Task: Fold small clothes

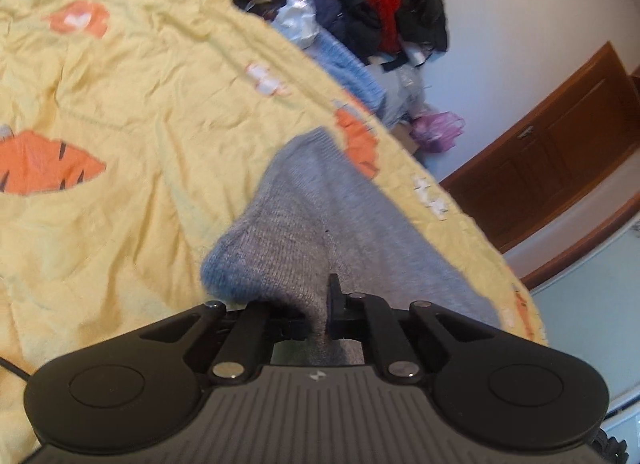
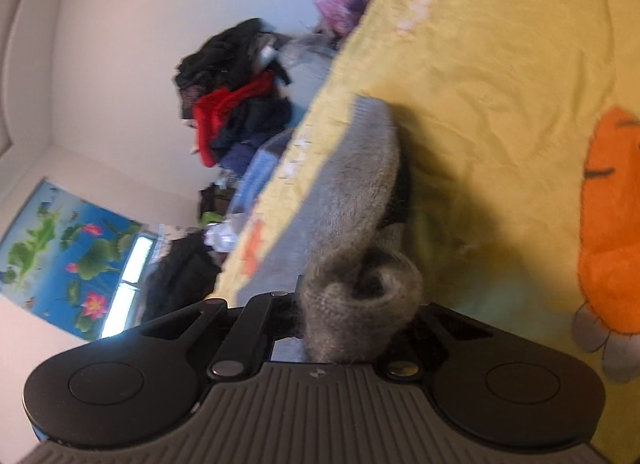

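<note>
**A:** How do the two grippers sit?

**B:** The left gripper point(image 1: 318, 314) tilts downward toward a yellow bedsheet point(image 1: 140, 111) printed with orange cartoon shapes. Its jaws are pinched nearly together on a fold of a grey knit sock point(image 1: 304, 215) with a blue heel. The right gripper point(image 2: 352, 316) points more shallowly, and its view is rolled so the bed runs up the right side of the picture. Its jaws are closed too, with a bunched, curled end of the sock point(image 2: 360, 292) clamped between them.

**A:** Where is the sock otherwise?

**B:** It stretches away from both grippers across the sheet. In the left wrist view its ribbed cuff reaches toward the bed's right edge, close beside an orange print. Whether the middle of it rests on the sheet or hangs just above, I cannot tell.

**A:** What room is there around it?

**B:** To the left of the sock the sheet lies wide and bare, only wrinkled. To the right the bed edge is near. Beyond that edge, a pile of dark and red clothes point(image 1: 380, 3) leans on a pale wall, with a pink plastic bag point(image 1: 438, 129) and a brown wooden door point(image 1: 560, 135) nearby.
</note>
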### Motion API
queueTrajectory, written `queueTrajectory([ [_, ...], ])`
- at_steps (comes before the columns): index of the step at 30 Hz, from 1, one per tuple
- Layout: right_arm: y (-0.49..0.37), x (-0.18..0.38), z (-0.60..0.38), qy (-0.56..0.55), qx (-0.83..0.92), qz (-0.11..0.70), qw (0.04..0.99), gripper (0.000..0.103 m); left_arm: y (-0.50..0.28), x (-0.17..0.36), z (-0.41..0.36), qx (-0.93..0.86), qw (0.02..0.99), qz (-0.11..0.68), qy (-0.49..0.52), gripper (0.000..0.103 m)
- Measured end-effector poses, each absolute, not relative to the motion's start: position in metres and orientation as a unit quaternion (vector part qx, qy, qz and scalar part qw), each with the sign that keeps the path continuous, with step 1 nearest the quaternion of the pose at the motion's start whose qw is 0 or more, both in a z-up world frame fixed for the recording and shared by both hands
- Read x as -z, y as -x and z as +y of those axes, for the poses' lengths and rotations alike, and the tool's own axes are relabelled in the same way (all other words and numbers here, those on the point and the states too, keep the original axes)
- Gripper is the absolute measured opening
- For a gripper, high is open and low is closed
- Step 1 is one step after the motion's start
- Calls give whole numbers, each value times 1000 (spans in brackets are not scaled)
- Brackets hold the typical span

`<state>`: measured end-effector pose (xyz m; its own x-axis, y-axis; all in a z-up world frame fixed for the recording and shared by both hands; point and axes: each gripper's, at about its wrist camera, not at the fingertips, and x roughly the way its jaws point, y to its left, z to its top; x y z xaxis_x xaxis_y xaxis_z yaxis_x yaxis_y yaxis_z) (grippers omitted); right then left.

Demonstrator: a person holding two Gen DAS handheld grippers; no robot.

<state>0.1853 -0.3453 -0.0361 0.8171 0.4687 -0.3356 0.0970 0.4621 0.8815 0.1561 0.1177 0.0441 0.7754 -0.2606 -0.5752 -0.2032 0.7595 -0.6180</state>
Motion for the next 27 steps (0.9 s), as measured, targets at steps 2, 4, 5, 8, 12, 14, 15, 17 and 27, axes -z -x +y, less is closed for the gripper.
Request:
queueTrajectory([
  [2, -176, 23, -347, -504, -132, 270, 810, 17, -139, -61, 120, 31, 883, 320, 343, 6],
  [4, -163, 11, -352, -501, -151, 265, 810, 17, -119, -71, 125, 45, 884, 316, 342, 6],
  [5, -154, 5, -353, -500, -159, 266, 809, 17, -108, -74, 128, 49, 882, 319, 343, 6],
  [8, -115, -5, -362, -489, -177, 280, 807, 17, -68, -70, 136, 56, 873, 344, 342, 6],
  [12, -50, 1, -378, -488, -173, 316, 795, 17, -6, -51, 136, 53, 858, 388, 331, 7],
  [14, -24, 13, -382, -490, -163, 338, 787, 17, 14, -38, 129, 57, 857, 412, 304, 7],
  [15, -15, 19, -381, -479, -155, 352, 789, 21, 19, -32, 123, 56, 863, 420, 274, 7],
  [17, -2, 33, -379, -464, -123, 381, 790, 31, 29, -25, 118, 31, 875, 430, 219, 10],
  [27, -18, -26, -415, -274, -73, 329, 901, 61, 30, -89, 95, 0, 950, 303, -78, 78],
])
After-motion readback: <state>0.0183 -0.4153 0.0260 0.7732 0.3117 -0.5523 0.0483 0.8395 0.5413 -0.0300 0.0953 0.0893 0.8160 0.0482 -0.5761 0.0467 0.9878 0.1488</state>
